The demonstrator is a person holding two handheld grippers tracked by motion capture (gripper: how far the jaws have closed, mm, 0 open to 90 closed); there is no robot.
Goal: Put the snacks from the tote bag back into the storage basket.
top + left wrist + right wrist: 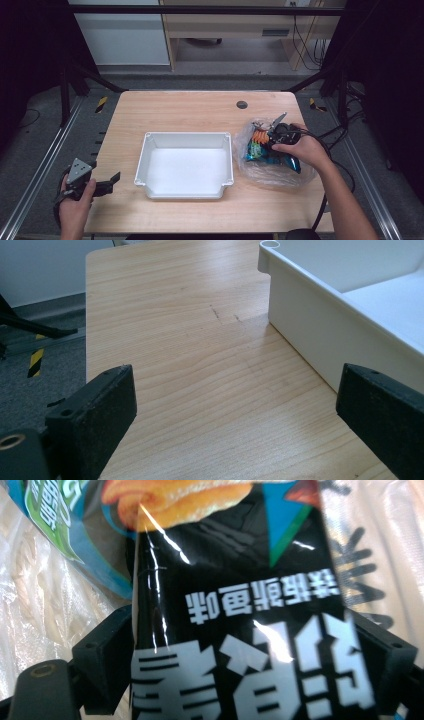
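Left hand [75, 200] low at the near left corner, fist wrapped around the left gripper [114, 180] from below, grey three-cornered plate on top. Jaws set wide apart and pointing to the right – nothing between them in the left gripper view [235, 410], both black pads bare. Left forearm short, coming straight up from the bottom edge.

Right forearm reaching in diagonally from the bottom right, bare, stretched far forward. Right hand [300, 148] closed over the right gripper [274, 137], knuckles up, gripper pointing left. In the right gripper view [240, 655] both jaws pressed against the two sides of a glossy packet – closed upon it, firmly.
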